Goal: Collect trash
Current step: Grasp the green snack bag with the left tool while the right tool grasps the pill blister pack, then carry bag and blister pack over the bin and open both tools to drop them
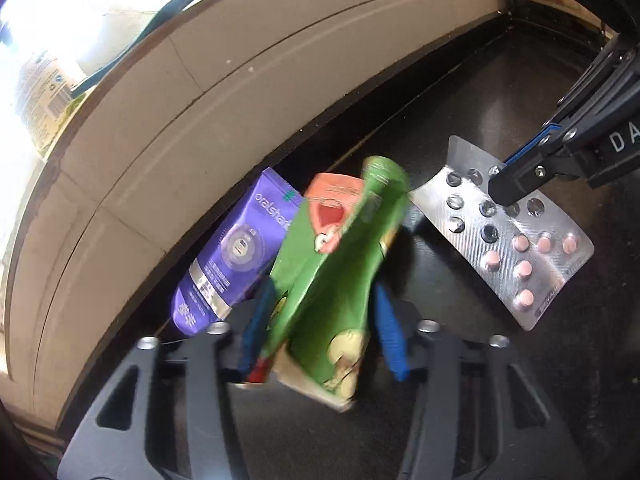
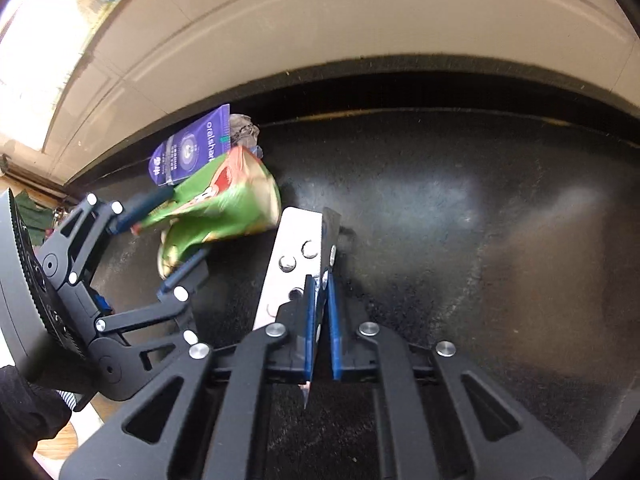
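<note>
A crumpled green snack bag (image 1: 332, 272) stands on the black surface (image 1: 480, 92). My left gripper (image 1: 324, 292) is shut on it, one blue pad on each side of its lower half. To the right lies a silver blister pack (image 1: 532, 248) with several pink pills left in it. My right gripper (image 1: 504, 192) pinches its near end. In the right wrist view the right gripper (image 2: 320, 278) is shut on the blister pack (image 2: 288, 248), which stands on edge between the pads. To its left, the left gripper (image 2: 180, 226) holds the green bag (image 2: 224, 208).
A purple "oralshark" box (image 1: 236, 248) leans against the beige wall panel (image 1: 240, 80) behind the bag. A crumpled grey wrapper (image 2: 244, 130) lies beside the purple box (image 2: 192, 148). A labelled bottle (image 1: 44, 88) sits beyond the panel at upper left. The black surface (image 2: 460, 208) stretches to the right.
</note>
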